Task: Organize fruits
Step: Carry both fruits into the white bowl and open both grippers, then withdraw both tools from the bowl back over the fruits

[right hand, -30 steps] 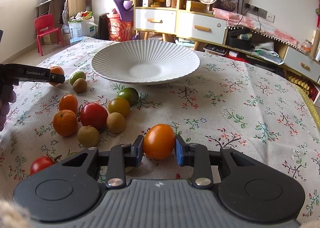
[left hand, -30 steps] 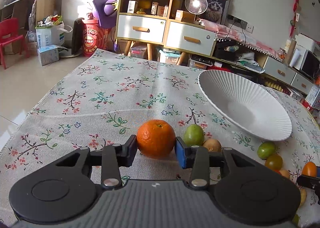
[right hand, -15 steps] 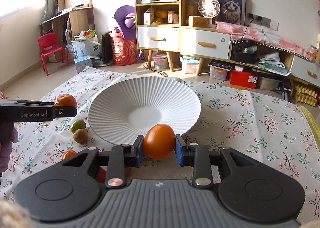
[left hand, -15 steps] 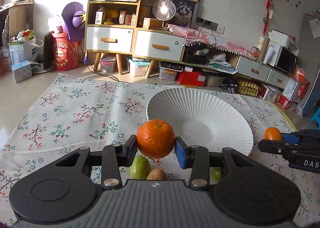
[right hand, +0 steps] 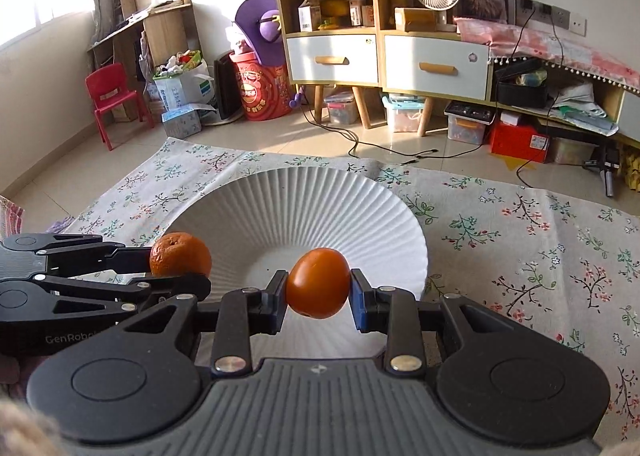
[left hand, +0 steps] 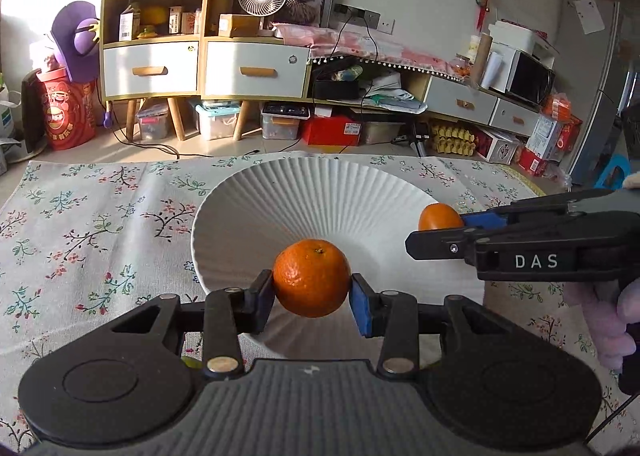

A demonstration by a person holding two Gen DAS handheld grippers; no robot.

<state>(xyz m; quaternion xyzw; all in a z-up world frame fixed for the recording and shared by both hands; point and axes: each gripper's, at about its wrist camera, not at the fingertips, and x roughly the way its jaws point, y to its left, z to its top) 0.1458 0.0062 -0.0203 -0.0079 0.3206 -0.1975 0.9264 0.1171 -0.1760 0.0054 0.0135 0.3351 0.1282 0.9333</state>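
Tablecloth [left hand: 100,224] with a flower print covers the work surface and carries the white ribbed plate [left hand: 320,192], taken as the landmark for everything below. Plate is wide and shallow, its bowl bare, so it is judged to be the collecting place for the fruit.

Left gripper [left hand: 312,296] hangs over the near rim of the plate, tilted downward, blue pads pinching a mandarin [left hand: 311,283] from both sides at its widest part. That grip keeps the round fruit from rolling out while it is carried. In the right wrist view the same gripper [right hand: 182,262] reaches in from the left edge of the plate with the mandarin [right hand: 181,254] at its tip.

Right gripper [right hand: 318,294] is above the near rim too, pads clamped on an orange tomato [right hand: 318,283]. From the left wrist view it [left hand: 440,222] comes in over the right rim, the tomato [left hand: 439,217] partly hidden behind a finger.

Both fruits sit above the plate, not touching it; judged step: lower and release, one on each side.

Mandarin: round, deep orange, dimpled skin, small stem scar on top. Tomato: smooth, glossy, slightly egg-shaped, redder orange, smaller than the mandarin.

Risk judged: the smooth sloped bowl lets released fruit roll toward the centre.
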